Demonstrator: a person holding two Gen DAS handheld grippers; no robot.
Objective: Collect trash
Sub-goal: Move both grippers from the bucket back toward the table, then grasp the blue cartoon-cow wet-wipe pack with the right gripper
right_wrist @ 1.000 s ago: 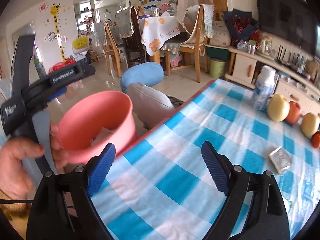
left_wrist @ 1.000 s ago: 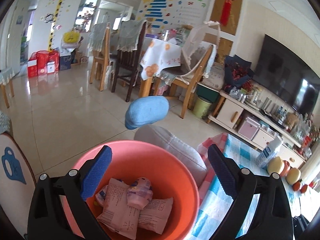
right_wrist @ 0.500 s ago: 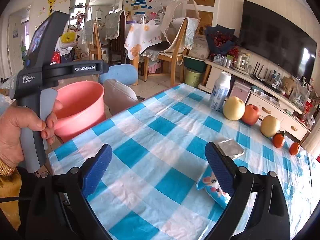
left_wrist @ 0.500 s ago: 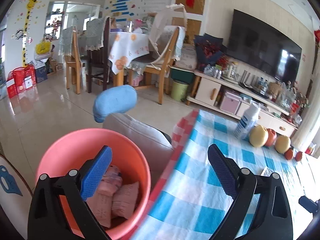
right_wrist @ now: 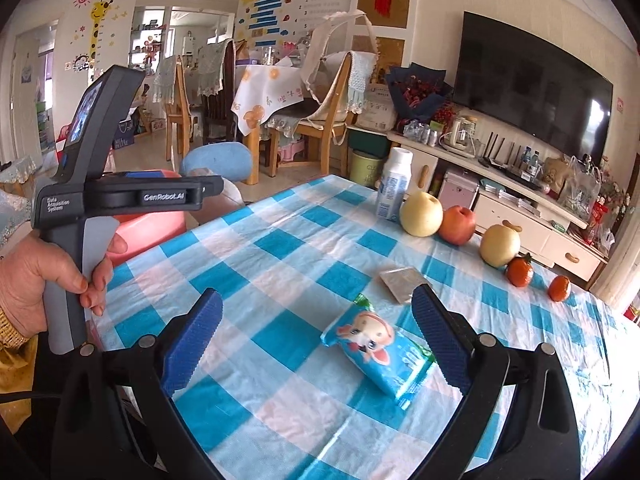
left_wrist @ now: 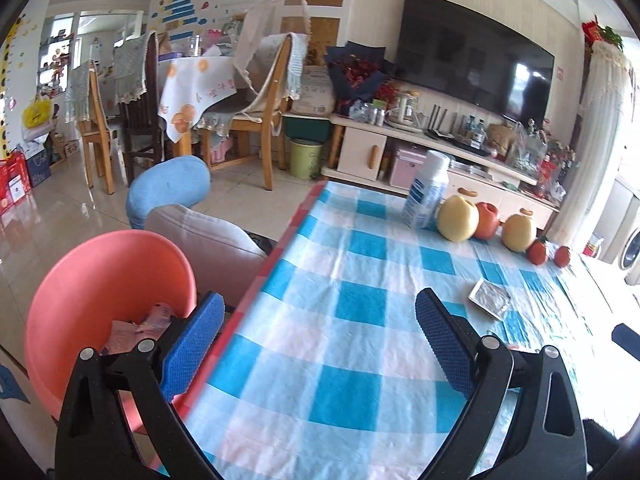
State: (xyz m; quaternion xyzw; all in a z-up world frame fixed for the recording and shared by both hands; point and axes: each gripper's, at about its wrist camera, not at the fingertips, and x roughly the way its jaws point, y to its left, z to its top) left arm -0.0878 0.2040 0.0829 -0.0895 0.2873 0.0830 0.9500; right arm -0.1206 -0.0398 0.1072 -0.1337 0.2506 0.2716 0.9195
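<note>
My left gripper (left_wrist: pixel 318 340) is open and empty over the near left part of the blue-checked table (left_wrist: pixel 360 360). Beside the table's left edge stands a pink bucket (left_wrist: pixel 100 280) with crumpled wrappers (left_wrist: pixel 140 324) inside. A silver foil wrapper (left_wrist: pixel 490 298) lies on the cloth to the far right. My right gripper (right_wrist: pixel 316 332) is open above the table. A blue cartoon snack packet (right_wrist: pixel 380 354) lies flat just inside its right finger, untouched. The silver foil wrapper (right_wrist: pixel 402 282) lies just beyond the packet. A hand holds the left gripper (right_wrist: pixel 208 192) at the left, in front of the bucket (right_wrist: pixel 148 228).
A white bottle (right_wrist: pixel 394 190), two pears, an apple (right_wrist: pixel 458 224) and two small oranges line the table's far side. A grey and blue chair (left_wrist: pixel 192 220) stands at the table's left edge. Dining chairs, a TV cabinet and a green bin (left_wrist: pixel 306 158) are beyond.
Both views have swung right, from the bucket toward the table. The bucket slid to the left edge of the left view. The blue packet came in between the right jaws, which widened slightly.
</note>
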